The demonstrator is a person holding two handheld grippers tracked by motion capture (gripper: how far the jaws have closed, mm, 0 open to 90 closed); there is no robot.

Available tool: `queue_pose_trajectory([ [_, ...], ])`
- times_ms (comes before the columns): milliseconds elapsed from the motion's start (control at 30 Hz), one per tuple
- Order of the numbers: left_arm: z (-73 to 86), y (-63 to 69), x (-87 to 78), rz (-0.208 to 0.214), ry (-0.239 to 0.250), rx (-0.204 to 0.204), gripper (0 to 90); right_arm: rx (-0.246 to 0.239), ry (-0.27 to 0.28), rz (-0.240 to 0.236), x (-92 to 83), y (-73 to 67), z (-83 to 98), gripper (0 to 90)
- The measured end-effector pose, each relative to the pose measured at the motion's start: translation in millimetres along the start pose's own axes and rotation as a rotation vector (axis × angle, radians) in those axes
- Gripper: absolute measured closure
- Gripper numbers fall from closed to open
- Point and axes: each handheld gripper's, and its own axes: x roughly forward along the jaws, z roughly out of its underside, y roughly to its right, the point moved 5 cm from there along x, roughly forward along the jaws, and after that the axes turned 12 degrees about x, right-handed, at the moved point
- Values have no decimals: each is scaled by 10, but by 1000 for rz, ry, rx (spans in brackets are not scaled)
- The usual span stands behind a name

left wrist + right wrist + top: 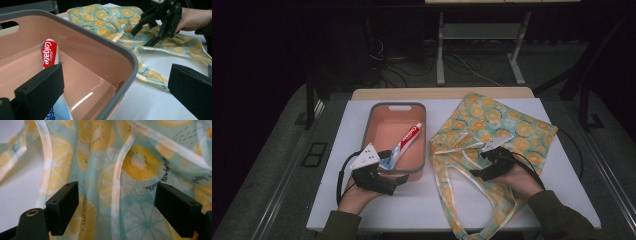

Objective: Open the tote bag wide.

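Observation:
A pink tray with a grey rim (424, 140) holds a red and white toothpaste tube (409, 137). My left gripper (393, 172) sits at the tray's near corner, open. In the left gripper view its jaws (115, 75) straddle the tray rim (107, 46) without touching it, one jaw inside over the toothpaste tube (50, 52). A citrus-print tote bag (492, 120) lies flat to the right of the tray. My right gripper (479, 164) hovers low over it, open. In the right gripper view the wide jaws (116, 188) frame a pale strap (117, 182) on the bag's fabric (140, 162).
The white table top (412, 200) is bare between the hands at the front. The bag's long handles (447, 185) trail toward the near edge. Behind the table, a wooden strip (442, 93), then a dark floor with cables and a desk frame (440, 55).

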Motion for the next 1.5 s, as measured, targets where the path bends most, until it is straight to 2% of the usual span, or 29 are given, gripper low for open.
queue_pose_trajectory([
  [67,0,-1,0,0,1,2,0,-10,-19,19,18,16,23,188],
  [200,0,0,1,-1,-1,2,0,12,-10,44,3,97,22,188],
  [433,0,0,1,-2,-1,1,0,84,20,74,-18,333,13,196],
  [533,0,0,1,-1,0,0,0,106,32,83,-32,421,-4,255],
  [667,0,1,1,-1,0,0,0,116,43,92,-63,492,-8,402],
  [867,0,0,1,-2,-1,1,0,129,61,84,-90,553,-14,717],
  [1000,0,0,1,-2,0,0,0,133,67,80,-92,582,-20,870],
  [1167,0,0,1,-2,0,1,0,141,84,79,-131,582,-48,887],
  [1267,0,1,1,-2,-2,0,0,143,125,87,-229,573,-120,889],
  [1500,0,1,1,-3,-3,-1,0,211,221,64,-449,637,-338,891],
])
